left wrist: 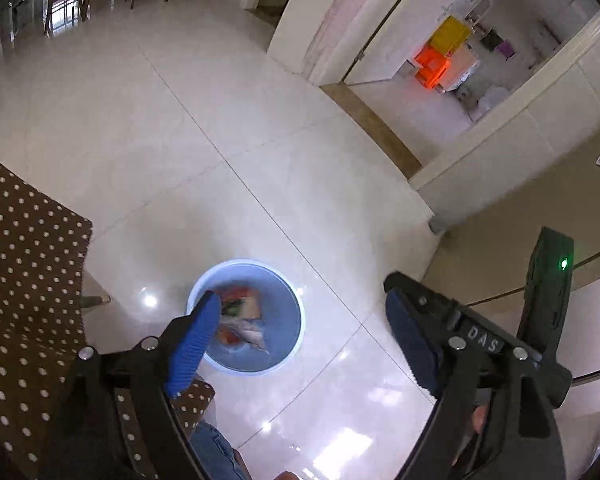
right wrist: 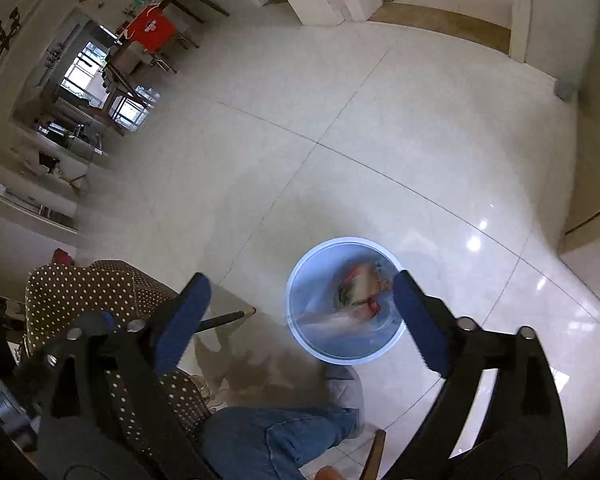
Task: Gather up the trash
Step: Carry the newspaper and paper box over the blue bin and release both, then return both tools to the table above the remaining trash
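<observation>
Glossy white tile floor below; round pale-blue plastic bin (right wrist: 346, 300) at 6 o'clock holds crumpled red-and-white wrappers (right wrist: 360, 294). Left gripper (left wrist: 304, 320) and right gripper (right wrist: 300, 304) both released, empty. Wrappers likely light, soft, slippery: I'd pinch a bunched fold.

The right gripper (right wrist: 300, 292), black-armed with blue ribbed pads, points down at a glossy pale tiled floor (right wrist: 380, 140), jaws standing wide apart with nothing between the pads. Just inside the right-hand jaw, touching it in the picture, sits a round pale-blue plastic bin (right wrist: 300, 332); crumpled red, green and white wrappers (right wrist: 360, 292) lie inside it. Behind the left-hand jaw there is a brown cushion with white polka dots (right wrist: 80, 288). Below the jaws, a leg in blue jeans (right wrist: 276, 436) and a grey slipper (right wrist: 344, 384) nearly reach the bin.
</observation>
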Demonstrator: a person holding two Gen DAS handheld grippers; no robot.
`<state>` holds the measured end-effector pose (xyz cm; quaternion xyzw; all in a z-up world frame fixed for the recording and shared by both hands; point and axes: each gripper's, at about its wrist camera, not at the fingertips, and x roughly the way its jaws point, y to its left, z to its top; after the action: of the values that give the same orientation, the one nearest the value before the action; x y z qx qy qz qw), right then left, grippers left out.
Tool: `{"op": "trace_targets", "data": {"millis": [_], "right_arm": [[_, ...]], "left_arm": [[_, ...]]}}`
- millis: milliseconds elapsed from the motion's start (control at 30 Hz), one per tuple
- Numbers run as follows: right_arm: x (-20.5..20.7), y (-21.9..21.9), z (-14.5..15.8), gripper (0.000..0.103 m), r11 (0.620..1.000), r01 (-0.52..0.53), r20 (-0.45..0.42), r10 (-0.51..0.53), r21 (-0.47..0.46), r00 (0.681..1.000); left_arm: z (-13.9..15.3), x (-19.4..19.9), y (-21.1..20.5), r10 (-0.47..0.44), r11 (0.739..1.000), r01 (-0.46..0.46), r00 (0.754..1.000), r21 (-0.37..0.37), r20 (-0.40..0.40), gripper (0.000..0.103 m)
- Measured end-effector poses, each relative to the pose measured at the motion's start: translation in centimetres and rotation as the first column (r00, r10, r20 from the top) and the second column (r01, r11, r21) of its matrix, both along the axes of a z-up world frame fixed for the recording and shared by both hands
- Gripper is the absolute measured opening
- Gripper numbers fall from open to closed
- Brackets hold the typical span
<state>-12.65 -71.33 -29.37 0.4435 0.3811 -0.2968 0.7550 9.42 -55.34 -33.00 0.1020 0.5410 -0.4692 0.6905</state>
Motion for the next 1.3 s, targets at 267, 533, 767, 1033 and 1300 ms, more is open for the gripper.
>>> {"op": "trace_targets", "data": {"millis": [267,533,767,1033,1300], "right_arm": [[-0.2,1.0,1.7,0.097,1.000,0.011,-0.008,-0.011,-0.022,1.000],[0.8,3.1,7.4,0.097,0.993,-0.020,0.062,0.027,-0.120,0.998],[3.1,7.9,14.8,0.097,0.962,-0.083,0.120,0.117,-0.259,0.986],[7.4,15.1,20.5,0.097,0.899,-0.231,0.161,0.308,-0.372,0.938],[12.7,22.8,22.1,0.097,0.807,-0.397,0.125,0.492,-0.436,0.862]], "left_arm": [[3.6,-0.7,2.3,0.018,1.000,-0.015,0.996,-0.026,0.091,0.087],[9.3,-1.5,7.2,0.070,0.992,-0.049,0.981,-0.118,0.179,0.090],[14.7,-2.2,12.9,0.158,0.977,-0.108,0.946,-0.184,0.283,0.093],[19.5,-1.0,22.0,0.309,0.940,-0.218,0.868,-0.262,0.389,0.093],[20.8,1.3,31.6,0.476,0.874,-0.381,0.794,-0.300,0.378,0.093]]}}
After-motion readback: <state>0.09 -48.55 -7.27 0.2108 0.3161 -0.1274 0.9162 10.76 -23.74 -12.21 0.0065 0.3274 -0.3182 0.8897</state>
